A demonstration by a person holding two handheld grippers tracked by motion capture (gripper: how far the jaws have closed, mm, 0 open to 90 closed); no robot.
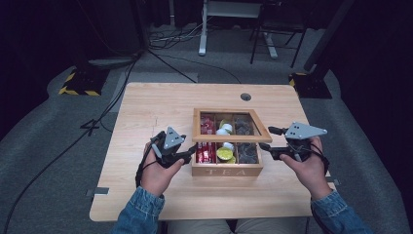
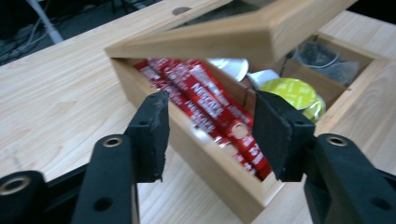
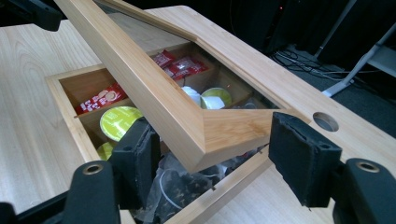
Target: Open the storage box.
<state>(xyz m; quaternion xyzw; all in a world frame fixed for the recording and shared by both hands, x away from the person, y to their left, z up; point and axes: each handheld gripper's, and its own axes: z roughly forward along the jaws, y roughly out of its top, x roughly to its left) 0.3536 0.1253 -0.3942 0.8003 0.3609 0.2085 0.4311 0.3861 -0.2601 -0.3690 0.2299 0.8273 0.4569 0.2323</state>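
On the desk (image 1: 146, 107), near the middle of its front half: we see a wooden tea box (image 1: 227, 170) with "TEA" on its front wall, its glass-paned lid (image 1: 231, 137) partly raised and tilted.

Box contents: we make out red stick sachets (image 2: 210, 109) in the left compartments, yellow-green capsules (image 1: 225, 154) and white ones in the middle, dark tea bags (image 1: 247, 153) on the right.

Left tool (image 1: 187, 155): we see it at the box's front left corner, held in the left hand (image 1: 157, 170). In the left gripper view (image 2: 210, 135) its jaws stand apart, on either side of that corner wall without pressing on it; the pads look clear of the wood.

Left tool, grip: we read it as holding nothing.

Right tool (image 1: 263, 146): we find it at the box's right side, in the right hand (image 1: 307, 168), level with the lid's front right corner.

Right tool, grip: in the right gripper view (image 3: 212, 158) the lid's corner (image 3: 219, 135) lies between the two jaws. The left pad (image 3: 140, 158) sits against or just under the lid's edge; the right pad stands a little off the wood. We cannot tell whether the jaws truly clamp the lid or merely prop it.

Lid: we see it lifted at the front, hinged along the far edge, apart from the box's front wall.

Desk, far edge: a round cable hole (image 1: 245, 96) lies behind the box.
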